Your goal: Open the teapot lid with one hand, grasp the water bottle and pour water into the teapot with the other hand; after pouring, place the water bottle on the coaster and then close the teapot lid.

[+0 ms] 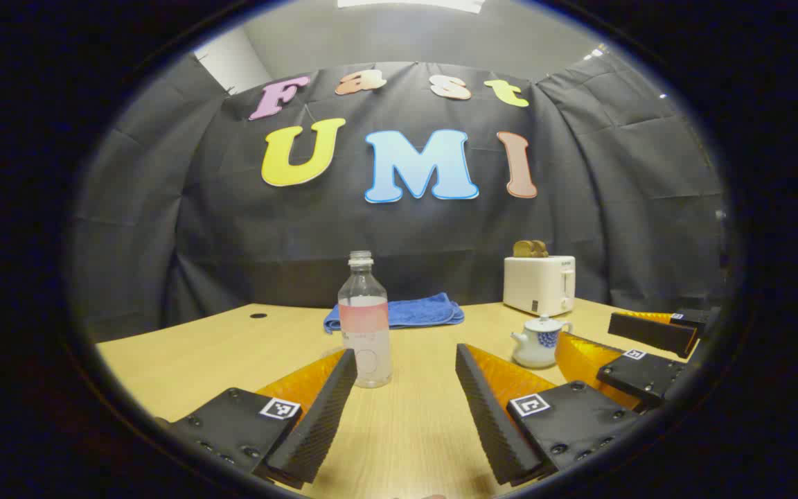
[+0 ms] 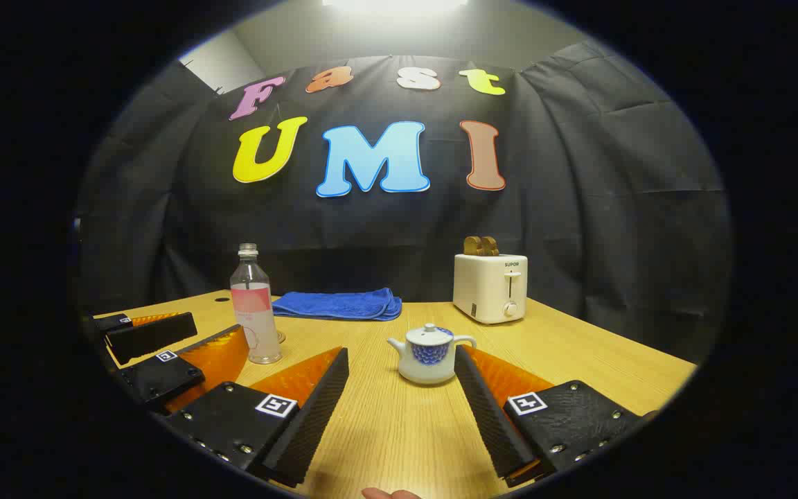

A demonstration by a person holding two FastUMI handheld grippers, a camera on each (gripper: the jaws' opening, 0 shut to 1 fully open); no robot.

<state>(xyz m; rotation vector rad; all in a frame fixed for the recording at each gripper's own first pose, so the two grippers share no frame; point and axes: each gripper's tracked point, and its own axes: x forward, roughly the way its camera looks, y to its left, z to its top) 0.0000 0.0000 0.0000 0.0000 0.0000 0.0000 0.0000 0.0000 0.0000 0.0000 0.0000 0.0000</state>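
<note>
Clear uncapped plastic water bottle (image 1: 365,322) with pink label, part full, left on the wooden table (image 2: 579,346), small white blue-patterned teapot (image 2: 429,353) lidded, right, both grippers (image 1: 406,388) (image 2: 402,388) spread wide, holding nothing, white toaster (image 2: 490,286) with toast, far right

the toaster (image 2: 490,287) front reads "supor"; the bottle (image 2: 254,305) label is too blurred.

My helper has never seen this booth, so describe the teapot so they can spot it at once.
On the wooden table, find the white toaster at the back. The teapot stands just in front of it: small, white, lidded, with blue patterning.
</note>
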